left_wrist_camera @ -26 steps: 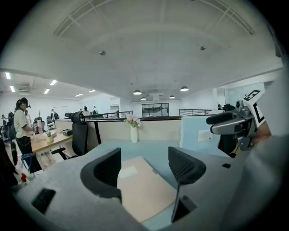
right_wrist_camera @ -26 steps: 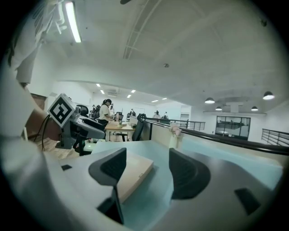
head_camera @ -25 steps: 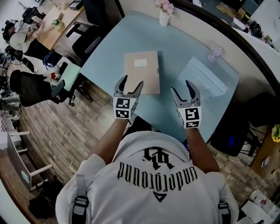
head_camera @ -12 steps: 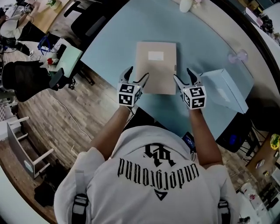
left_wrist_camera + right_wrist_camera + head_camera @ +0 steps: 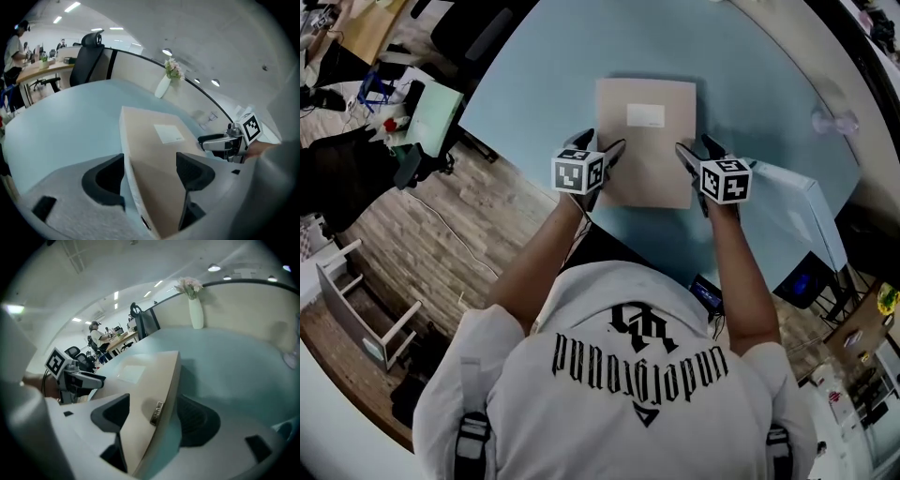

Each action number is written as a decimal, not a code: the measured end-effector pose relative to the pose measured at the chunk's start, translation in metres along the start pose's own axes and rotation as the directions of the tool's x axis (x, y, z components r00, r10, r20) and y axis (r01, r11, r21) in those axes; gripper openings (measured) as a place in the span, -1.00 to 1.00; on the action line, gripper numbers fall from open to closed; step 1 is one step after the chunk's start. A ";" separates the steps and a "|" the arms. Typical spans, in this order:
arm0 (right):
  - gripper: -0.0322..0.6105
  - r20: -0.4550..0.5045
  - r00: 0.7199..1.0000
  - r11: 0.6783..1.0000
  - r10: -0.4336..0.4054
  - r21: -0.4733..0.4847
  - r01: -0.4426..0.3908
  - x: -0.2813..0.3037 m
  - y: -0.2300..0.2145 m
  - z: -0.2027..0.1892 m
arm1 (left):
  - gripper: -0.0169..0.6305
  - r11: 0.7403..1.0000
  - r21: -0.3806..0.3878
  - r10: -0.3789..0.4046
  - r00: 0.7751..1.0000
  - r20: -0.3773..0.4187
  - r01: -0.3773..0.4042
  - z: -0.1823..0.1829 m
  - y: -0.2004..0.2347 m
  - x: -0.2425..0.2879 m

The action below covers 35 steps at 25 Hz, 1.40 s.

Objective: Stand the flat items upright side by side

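Observation:
A flat beige file box (image 5: 645, 141) with a white label lies on the pale blue table (image 5: 534, 84). My left gripper (image 5: 605, 147) stands open astride the box's near left edge (image 5: 140, 187): one jaw is over the lid, the other beside the box over the table. My right gripper (image 5: 696, 148) straddles the near right edge by a small metal clasp (image 5: 157, 412). Its jaws have just been opening, and the pads stand clear of the box edge between them. A second flat item, a light blue box (image 5: 802, 211), lies to the right.
A white vase with flowers (image 5: 163, 86) stands at the table's far edge. A small clear object (image 5: 834, 120) lies beyond the blue box. The table's near rim runs just behind both grippers. Office chairs (image 5: 91, 54) and desks stand off to the left.
Both grippers have come down and forward, from above the table's near edge to the beige box's two near corners. The box has not moved.

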State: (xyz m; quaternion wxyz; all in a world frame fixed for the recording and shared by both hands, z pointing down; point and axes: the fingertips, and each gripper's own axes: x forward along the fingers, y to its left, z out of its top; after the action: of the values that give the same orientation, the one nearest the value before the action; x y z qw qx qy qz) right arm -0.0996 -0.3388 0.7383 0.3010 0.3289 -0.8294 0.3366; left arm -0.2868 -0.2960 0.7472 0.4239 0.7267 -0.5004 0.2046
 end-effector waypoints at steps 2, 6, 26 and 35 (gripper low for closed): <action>0.10 -0.022 1.000 0.999 0.014 0.045 -0.012 0.010 -0.004 -0.004 | 0.15 0.999 -0.036 -0.028 0.999 -0.030 0.027 -0.006 0.003 0.010; -0.02 -0.058 0.994 0.984 0.095 0.154 -0.085 0.026 0.000 -0.015 | 0.12 0.998 -0.050 -0.040 0.998 -0.053 0.037 -0.010 0.006 0.020; -0.06 0.058 0.998 0.999 0.025 0.024 -0.026 -0.048 0.035 -0.007 | 0.04 0.998 0.061 0.020 0.998 0.064 -0.024 0.002 -0.040 -0.041; -0.10 0.219 0.973 0.994 -0.079 -0.054 0.093 -0.148 0.059 -0.023 | -0.01 0.981 0.191 -0.018 0.978 0.206 -0.023 0.002 -0.115 -0.103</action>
State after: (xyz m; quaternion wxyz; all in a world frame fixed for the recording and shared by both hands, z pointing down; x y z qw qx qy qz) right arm -0.0482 -0.2373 0.6239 0.2335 0.3894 -0.8526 0.2588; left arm -0.2267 -0.2245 0.6244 0.2972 0.7809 -0.5205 0.1759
